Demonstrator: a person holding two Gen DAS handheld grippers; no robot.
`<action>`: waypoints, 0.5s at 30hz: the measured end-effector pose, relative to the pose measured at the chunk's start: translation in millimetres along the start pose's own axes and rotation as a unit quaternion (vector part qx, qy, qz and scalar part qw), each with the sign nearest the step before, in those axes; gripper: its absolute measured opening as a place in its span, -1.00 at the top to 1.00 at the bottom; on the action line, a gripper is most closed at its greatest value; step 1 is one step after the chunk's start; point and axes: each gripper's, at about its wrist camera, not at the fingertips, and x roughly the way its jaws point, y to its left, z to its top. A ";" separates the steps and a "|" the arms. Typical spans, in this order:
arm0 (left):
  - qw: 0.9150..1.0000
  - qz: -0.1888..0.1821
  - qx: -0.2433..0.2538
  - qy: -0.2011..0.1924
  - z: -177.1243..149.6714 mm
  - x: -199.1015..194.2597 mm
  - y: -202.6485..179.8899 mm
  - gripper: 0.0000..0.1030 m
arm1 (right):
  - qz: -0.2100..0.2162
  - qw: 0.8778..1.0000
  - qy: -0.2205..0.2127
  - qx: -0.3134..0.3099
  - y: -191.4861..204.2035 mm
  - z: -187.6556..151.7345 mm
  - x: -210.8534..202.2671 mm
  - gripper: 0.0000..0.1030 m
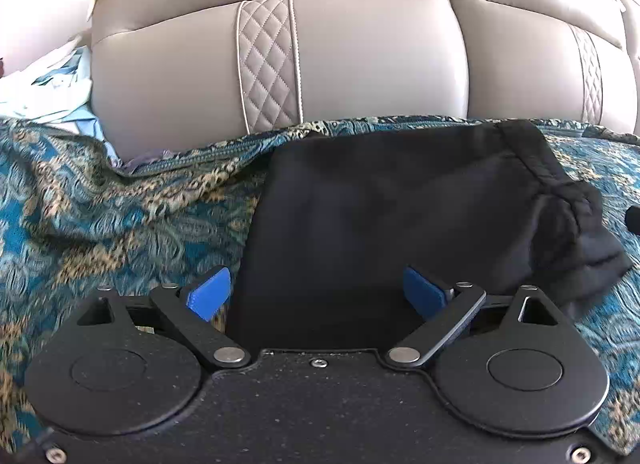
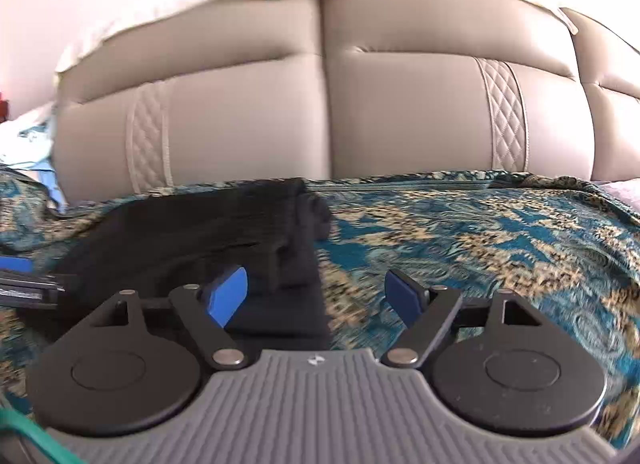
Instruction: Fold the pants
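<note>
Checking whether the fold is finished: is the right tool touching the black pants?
Cannot tell. In the right wrist view the right tool is open, its left finger overlapping the pants, but no contact or gap shows plainly.

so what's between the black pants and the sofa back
In the left wrist view, only a strip of the patterned teal blanket separates the black pants from the sofa back.

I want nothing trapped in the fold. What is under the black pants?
The black pants lie on the teal patterned blanket, visible all around them. Whatever lies directly beneath or inside the folded layers is covered.
</note>
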 end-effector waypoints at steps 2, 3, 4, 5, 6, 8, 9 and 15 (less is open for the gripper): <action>1.000 0.004 -0.005 0.001 -8.1 -7.3 -2.5 -0.86 | 0.014 1.000 -0.003 0.005 8.5 -6.5 -8.7 -0.74; 1.000 0.005 -0.007 0.004 -11.7 -10.3 -3.3 -0.88 | 0.021 1.000 -0.004 0.006 13.1 -10.6 -12.2 -0.76; 1.000 0.005 -0.009 0.007 -15.2 -13.1 -3.5 -0.88 | 0.026 1.000 -0.006 0.004 17.6 -14.5 -15.6 -0.78; 1.000 0.005 -0.010 0.009 -18.5 -15.8 -3.9 -0.88 | 0.028 1.000 -0.008 0.000 22.4 -18.5 -18.1 -0.79; 1.000 0.005 -0.009 0.011 -21.3 -18.7 -5.0 -0.88 | 0.027 1.000 -0.010 -0.007 26.8 -22.4 -19.6 -0.80; 1.000 0.012 -0.005 0.013 -26.4 -23.2 -7.3 -0.90 | 0.024 0.999 -0.007 -0.022 34.7 -29.3 -20.5 -0.80; 1.000 0.015 -0.004 0.012 -28.6 -25.3 -8.3 -0.92 | 0.023 0.999 -0.004 -0.025 37.0 -31.9 -20.2 -0.80; 0.999 0.017 -0.012 0.028 -41.6 -26.0 -9.0 -0.96 | 0.017 1.000 -0.002 -0.017 43.9 -41.7 -18.3 -0.94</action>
